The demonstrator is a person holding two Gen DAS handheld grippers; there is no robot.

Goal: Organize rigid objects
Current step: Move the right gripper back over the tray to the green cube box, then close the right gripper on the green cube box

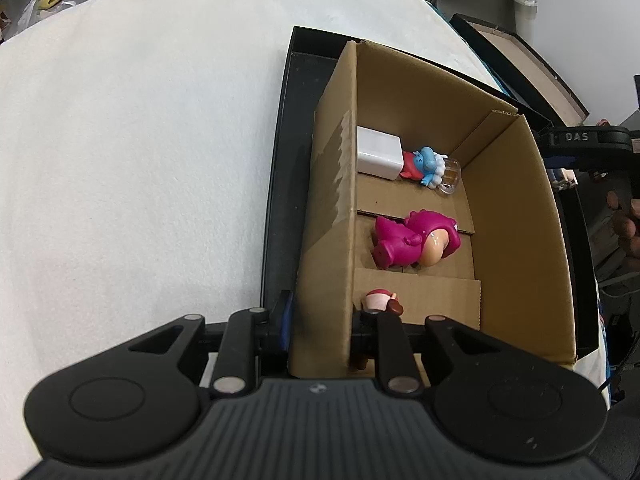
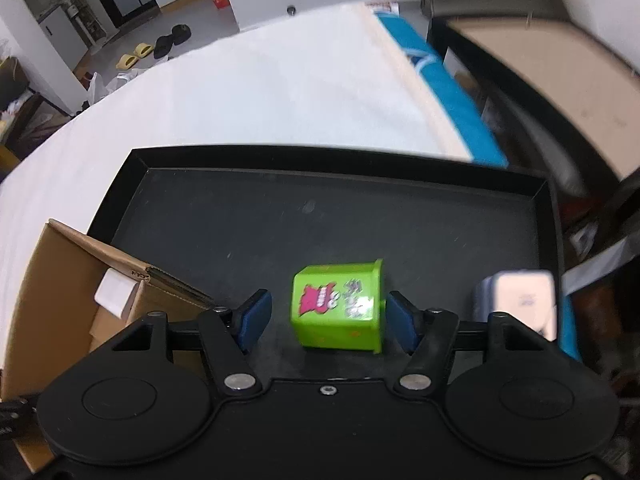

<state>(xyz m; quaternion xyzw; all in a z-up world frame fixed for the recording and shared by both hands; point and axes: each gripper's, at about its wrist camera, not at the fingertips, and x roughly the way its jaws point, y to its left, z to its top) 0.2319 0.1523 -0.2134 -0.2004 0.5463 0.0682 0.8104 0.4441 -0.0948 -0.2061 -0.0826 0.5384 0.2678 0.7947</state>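
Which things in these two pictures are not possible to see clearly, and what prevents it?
- Left wrist view: small red-capped figure, lower part hidden behind the left gripper, which clamps the cardboard box wall.
- Right wrist view: print on the green cup, blurred; pale box beside it, blurred.
- Right wrist view: white block in the box, partly covered by a flap.

A tray (image 2: 208,216) sits on the tabletop (image 1: 140,140), and a cardboard box (image 1: 516,216) stands in the tray at its left side. Inside the box, a small block (image 1: 378,157) lies at the far end with a figurine (image 1: 428,166) touching it, a larger figurine (image 1: 412,242) nearer, and a third figurine (image 1: 380,302) nearest. A cup (image 2: 340,310) lies on its side on the tray floor right of the box, between the right tongs' (image 2: 327,319) pads; another small item (image 2: 520,304) lies further right.
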